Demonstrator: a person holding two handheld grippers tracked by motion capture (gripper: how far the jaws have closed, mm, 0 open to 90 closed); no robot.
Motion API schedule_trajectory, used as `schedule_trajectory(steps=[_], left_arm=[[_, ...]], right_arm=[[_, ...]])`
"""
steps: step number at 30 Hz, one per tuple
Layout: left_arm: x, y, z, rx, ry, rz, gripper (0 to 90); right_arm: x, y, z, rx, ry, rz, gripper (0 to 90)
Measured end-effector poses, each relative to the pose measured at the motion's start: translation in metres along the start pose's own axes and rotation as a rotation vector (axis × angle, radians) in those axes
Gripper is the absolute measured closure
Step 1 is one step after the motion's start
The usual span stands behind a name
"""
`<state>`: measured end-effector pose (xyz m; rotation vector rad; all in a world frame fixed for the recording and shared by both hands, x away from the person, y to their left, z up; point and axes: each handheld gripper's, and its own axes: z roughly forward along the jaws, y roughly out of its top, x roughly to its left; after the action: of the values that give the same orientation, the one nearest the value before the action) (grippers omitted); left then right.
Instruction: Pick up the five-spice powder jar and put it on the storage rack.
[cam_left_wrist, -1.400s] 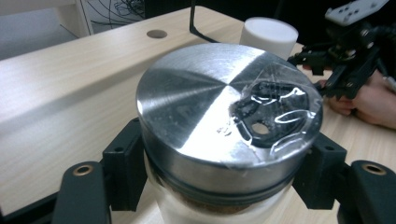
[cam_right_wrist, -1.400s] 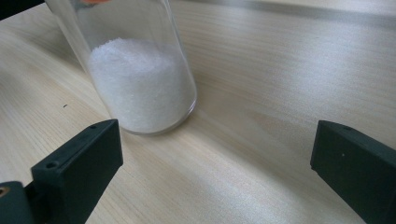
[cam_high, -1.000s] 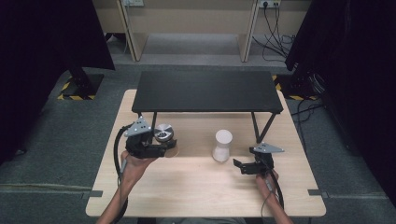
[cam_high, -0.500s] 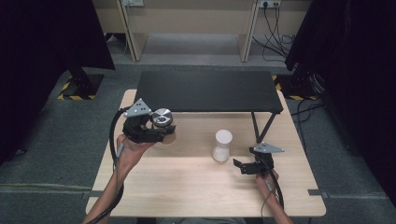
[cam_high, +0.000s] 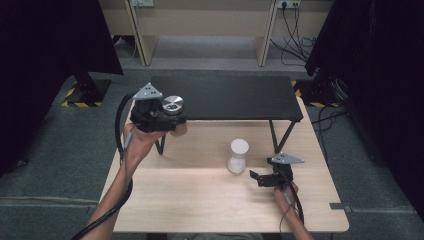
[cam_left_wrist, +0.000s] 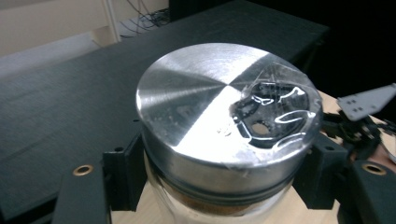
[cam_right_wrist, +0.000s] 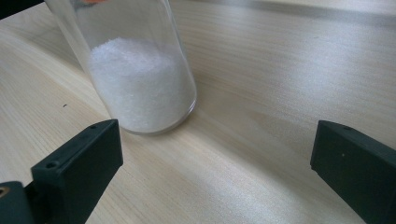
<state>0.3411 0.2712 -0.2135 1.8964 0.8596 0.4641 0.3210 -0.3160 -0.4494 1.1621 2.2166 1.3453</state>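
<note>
left gripper holds jar aloft

the left gripper (cam_high: 167, 120) is clamped on a steel-lidded jar (cam_left_wrist: 229, 126), raised beside the black shelf (cam_high: 225, 97). the right gripper (cam_right_wrist: 210, 182) rests agape on the table (cam_high: 200, 195), a glass jar (cam_right_wrist: 140, 74) of white grains just ahead.

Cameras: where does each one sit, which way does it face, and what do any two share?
High view: above the person's side, facing forward-down on the table; both forearms, left gripper, right gripper.
Left gripper view: on that gripper, jaws clamping the metal-lidded jar, black shelf behind.
Right gripper view: along open jaws at the glass jar of white powder.
Shared: both jars also appear from above.
</note>
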Motion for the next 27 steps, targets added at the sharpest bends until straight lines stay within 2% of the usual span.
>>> schedule_trajectory(steps=[7,9,18,24,27], left_arm=[[0.004,0.015,0.007,-0.005,0.030,-0.016,30.6],[0.004,0.024,0.014,0.007,0.057,-0.012,30.6],[0.011,0.034,0.035,-0.021,0.098,-0.052,30.6],[0.016,0.041,0.043,0.001,0.171,-0.062,30.6],[0.020,0.041,0.043,-0.007,0.202,-0.079,30.6]], right_arm=[[0.000,0.000,0.000,0.000,-0.001,0.000,2.3],[0.000,0.000,0.000,0.001,0.000,0.003,2.3],[-0.001,0.000,0.000,0.000,0.004,0.006,2.3],[-0.002,0.000,0.000,-0.001,0.009,0.006,2.3],[-0.002,-0.001,0.000,-0.003,0.010,0.007,2.3]])
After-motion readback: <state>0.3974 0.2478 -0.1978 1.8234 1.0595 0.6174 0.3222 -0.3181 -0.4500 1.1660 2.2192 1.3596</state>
